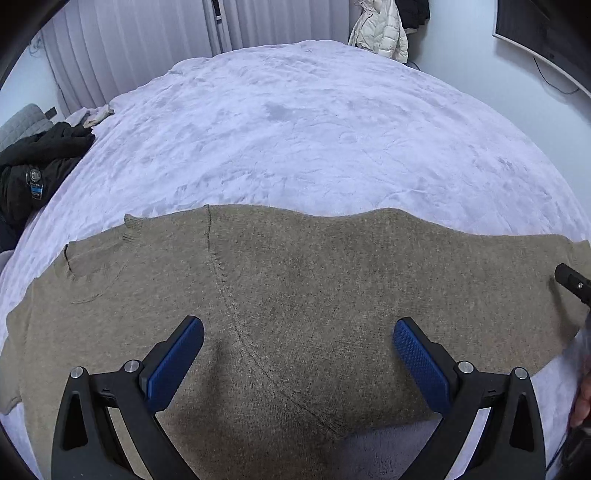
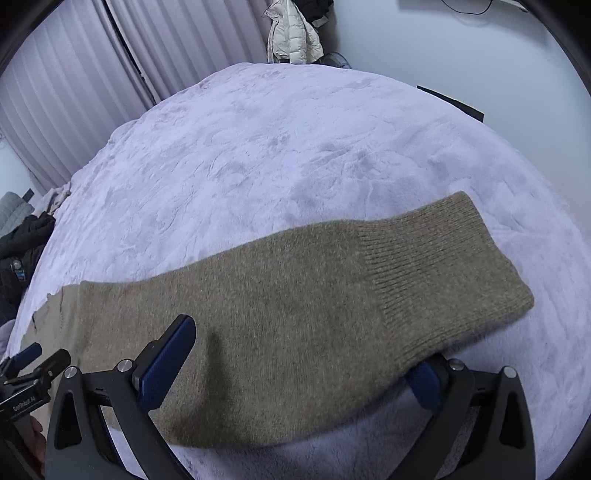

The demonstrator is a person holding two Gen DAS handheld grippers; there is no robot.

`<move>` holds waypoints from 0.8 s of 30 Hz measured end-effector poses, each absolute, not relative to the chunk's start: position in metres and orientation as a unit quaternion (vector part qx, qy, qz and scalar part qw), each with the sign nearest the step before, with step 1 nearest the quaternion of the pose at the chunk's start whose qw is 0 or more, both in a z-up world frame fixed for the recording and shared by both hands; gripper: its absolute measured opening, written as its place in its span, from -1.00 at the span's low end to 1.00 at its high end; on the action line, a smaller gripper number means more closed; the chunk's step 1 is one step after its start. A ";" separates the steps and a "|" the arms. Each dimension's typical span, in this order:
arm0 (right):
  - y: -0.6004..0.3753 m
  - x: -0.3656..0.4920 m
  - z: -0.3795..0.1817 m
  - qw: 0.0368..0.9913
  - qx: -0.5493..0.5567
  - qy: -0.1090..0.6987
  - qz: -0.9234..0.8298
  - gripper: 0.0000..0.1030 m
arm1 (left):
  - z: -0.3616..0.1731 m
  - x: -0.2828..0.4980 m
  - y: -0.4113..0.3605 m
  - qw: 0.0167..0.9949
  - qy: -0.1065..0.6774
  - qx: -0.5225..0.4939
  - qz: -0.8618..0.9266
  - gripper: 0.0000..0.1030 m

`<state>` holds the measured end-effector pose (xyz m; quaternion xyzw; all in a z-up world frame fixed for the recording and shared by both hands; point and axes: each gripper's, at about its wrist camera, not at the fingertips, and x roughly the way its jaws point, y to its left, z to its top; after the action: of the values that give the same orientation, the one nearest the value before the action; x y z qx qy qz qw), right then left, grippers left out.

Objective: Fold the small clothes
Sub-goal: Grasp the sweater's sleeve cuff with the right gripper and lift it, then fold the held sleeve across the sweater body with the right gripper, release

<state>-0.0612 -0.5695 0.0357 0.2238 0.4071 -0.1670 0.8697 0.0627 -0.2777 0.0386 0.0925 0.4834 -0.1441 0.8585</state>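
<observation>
The brown knitted sweater [image 1: 314,295] lies flat on the near part of the bed [image 1: 295,129], its ribbed sleeve [image 2: 436,266] stretched to your right. Your left gripper [image 1: 298,354] hangs over the body, jaws released. Your right gripper [image 2: 303,354] is also spread wide, one finger [image 2: 424,384] partly under the sleeve edge.

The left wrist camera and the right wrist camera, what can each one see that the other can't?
Only the left wrist view shows the neck opening and shoulder seam of the brown knitted sweater, and a dark screen on the wall. Only the right wrist view shows the sweater's ribbed hem, lying flat. Both show the fluffy lilac blanket, the cream puffy jacket hanging behind, black clothes at the bed's side, and an open gripper over the sweater: left gripper, right gripper.
</observation>
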 end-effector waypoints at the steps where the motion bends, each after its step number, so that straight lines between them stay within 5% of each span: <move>1: -0.571 -0.063 0.036 0.873 0.225 0.399 -0.170 0.67 | 0.039 0.069 -0.273 0.856 0.490 0.074 -0.145 1.00; 7: -0.585 -0.068 0.034 0.872 0.242 0.389 -0.174 -0.69 | 0.009 0.107 -0.254 0.831 0.548 0.047 -0.083 1.00; 15: -0.568 -0.071 0.055 0.893 0.175 0.366 -0.196 -0.83 | 0.016 0.097 -0.227 0.839 0.537 -0.012 -0.083 1.00; 21: -0.565 -0.071 0.065 0.893 0.177 0.360 -0.204 -0.86 | -0.008 0.092 -0.253 0.836 0.534 0.101 -0.068 1.00; 24: -0.538 -0.076 0.097 0.910 0.136 0.330 -0.212 -0.86 | 0.007 0.102 -0.229 0.821 0.562 0.024 -0.098 1.00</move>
<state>-0.0759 -0.5383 0.0973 0.1359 0.3300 -0.2119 0.9098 0.1015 -0.2287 0.0070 0.0240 0.5615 -0.0985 0.8212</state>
